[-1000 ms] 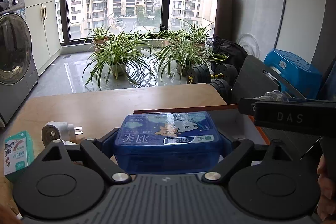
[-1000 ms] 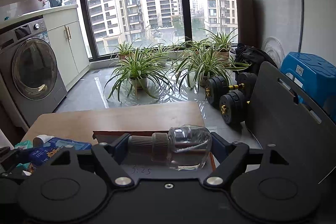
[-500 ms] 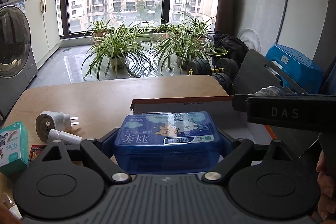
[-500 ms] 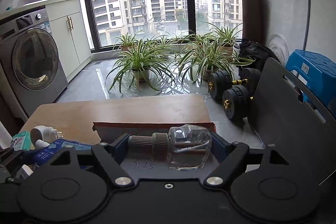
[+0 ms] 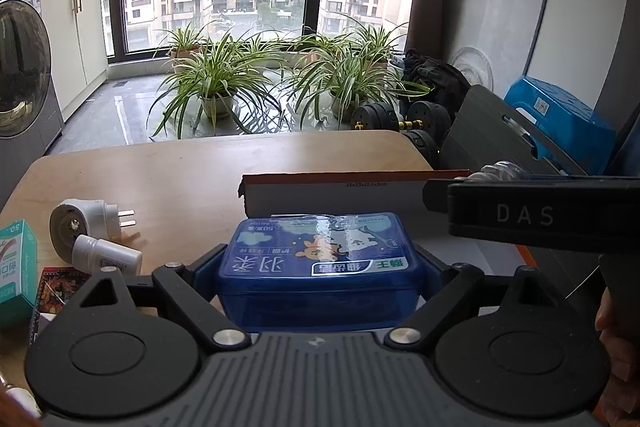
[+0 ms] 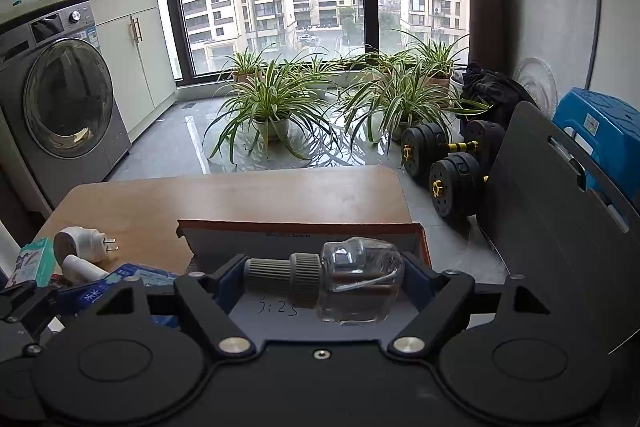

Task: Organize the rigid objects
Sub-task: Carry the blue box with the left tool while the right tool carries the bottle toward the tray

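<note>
- A wooden table (image 5: pixel 192 171) stands before tall windows, with potted spider plants (image 6: pixel 268 99), dumbbells (image 6: pixel 448 163) and a washing machine (image 6: pixel 60 99) beyond.
- The left gripper (image 5: pixel 320 267) clamps a blue plastic box (image 5: pixel 320 259) at the near edge of an open cardboard box (image 5: pixel 340 193).
- The right gripper (image 6: pixel 324 279) grasps a clear bottle with a grey cap (image 6: pixel 340 279), held sideways over that carton.
- On the table to the left lie a white plug adapter (image 5: pixel 84 221), a small white bottle (image 5: pixel 106 254) and a green carton (image 5: pixel 16 267).
</note>
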The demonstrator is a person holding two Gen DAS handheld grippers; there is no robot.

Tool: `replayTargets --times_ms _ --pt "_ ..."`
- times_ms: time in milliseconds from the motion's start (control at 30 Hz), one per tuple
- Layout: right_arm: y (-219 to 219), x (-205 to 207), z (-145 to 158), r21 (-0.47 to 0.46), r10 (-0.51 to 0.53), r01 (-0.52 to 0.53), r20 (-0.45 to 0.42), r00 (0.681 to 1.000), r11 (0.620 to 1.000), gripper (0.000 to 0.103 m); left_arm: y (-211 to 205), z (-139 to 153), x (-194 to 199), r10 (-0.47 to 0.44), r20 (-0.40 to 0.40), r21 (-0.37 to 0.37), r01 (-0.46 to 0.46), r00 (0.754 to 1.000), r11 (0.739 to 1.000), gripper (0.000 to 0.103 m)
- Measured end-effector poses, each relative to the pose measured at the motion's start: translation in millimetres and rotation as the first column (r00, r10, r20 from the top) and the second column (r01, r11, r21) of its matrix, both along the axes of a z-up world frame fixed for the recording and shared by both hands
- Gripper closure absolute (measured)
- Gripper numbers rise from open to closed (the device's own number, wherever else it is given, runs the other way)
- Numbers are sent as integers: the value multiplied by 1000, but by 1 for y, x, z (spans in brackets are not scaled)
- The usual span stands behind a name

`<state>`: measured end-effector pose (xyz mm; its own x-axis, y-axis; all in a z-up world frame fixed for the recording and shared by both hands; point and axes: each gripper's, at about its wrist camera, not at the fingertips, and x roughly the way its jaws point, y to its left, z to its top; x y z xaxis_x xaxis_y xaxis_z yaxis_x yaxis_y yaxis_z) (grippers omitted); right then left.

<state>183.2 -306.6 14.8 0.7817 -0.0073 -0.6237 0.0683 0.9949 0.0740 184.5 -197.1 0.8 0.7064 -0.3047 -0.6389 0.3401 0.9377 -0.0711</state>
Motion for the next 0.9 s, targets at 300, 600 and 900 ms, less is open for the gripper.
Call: replayTargets --times_ms 300,600,900 --pt "5 6 -7 -9 4 -4 -28 1000 1000 8 0 -5 3 -3 -12 -3 3 1000 1000 9" --pt "12 10 -11 -8 11 -12 -42 999 1000 8 0 -9 6 -12 -23 -2 12 1000 1000 9" --pt "15 16 -16 -7 17 -18 -62 998 1000 8 -1 -13 8 -21 -31 -3 21 999 1000 9"
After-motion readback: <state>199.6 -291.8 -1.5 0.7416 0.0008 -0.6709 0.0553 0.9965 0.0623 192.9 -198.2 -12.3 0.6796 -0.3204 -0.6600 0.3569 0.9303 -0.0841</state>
